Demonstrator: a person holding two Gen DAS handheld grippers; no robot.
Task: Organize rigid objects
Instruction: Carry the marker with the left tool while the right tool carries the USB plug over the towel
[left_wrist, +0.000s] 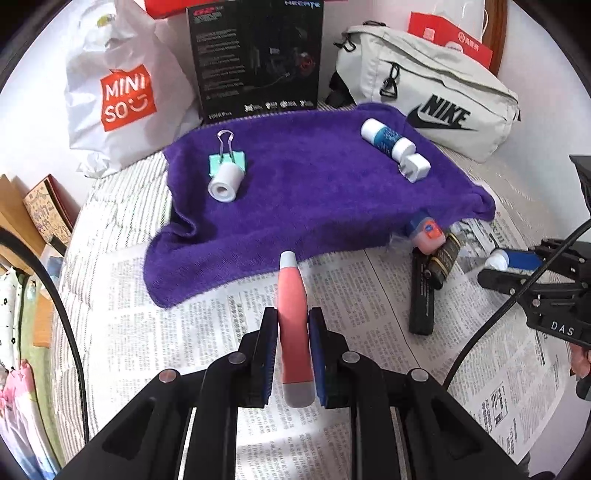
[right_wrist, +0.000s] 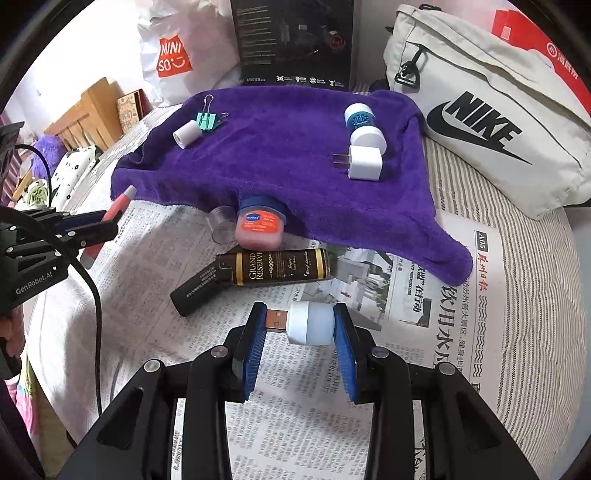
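Observation:
My left gripper (left_wrist: 292, 325) is shut on a pink pen-shaped tube (left_wrist: 293, 317) with grey ends, held over newspaper just before the purple towel (left_wrist: 314, 192). My right gripper (right_wrist: 300, 323) is shut on a white USB lamp (right_wrist: 308, 323), its plug pointing left. On the towel lie a green binder clip (left_wrist: 229, 160), a white tape roll (left_wrist: 224, 182), a blue-white tube (left_wrist: 386, 138) and a white charger plug (left_wrist: 417, 167). At the towel's front edge sit a pink jar (right_wrist: 260, 225), a brown bottle (right_wrist: 280, 266), a black stick (right_wrist: 195, 290) and a clear cap (right_wrist: 221, 224).
Behind the towel stand a Miniso bag (left_wrist: 122, 92), a black box (left_wrist: 258, 59) and a grey Nike bag (left_wrist: 436, 99). Newspaper (right_wrist: 424, 302) covers the striped bedding. A wooden frame (right_wrist: 88, 114) is at the left. Cables trail from both grippers.

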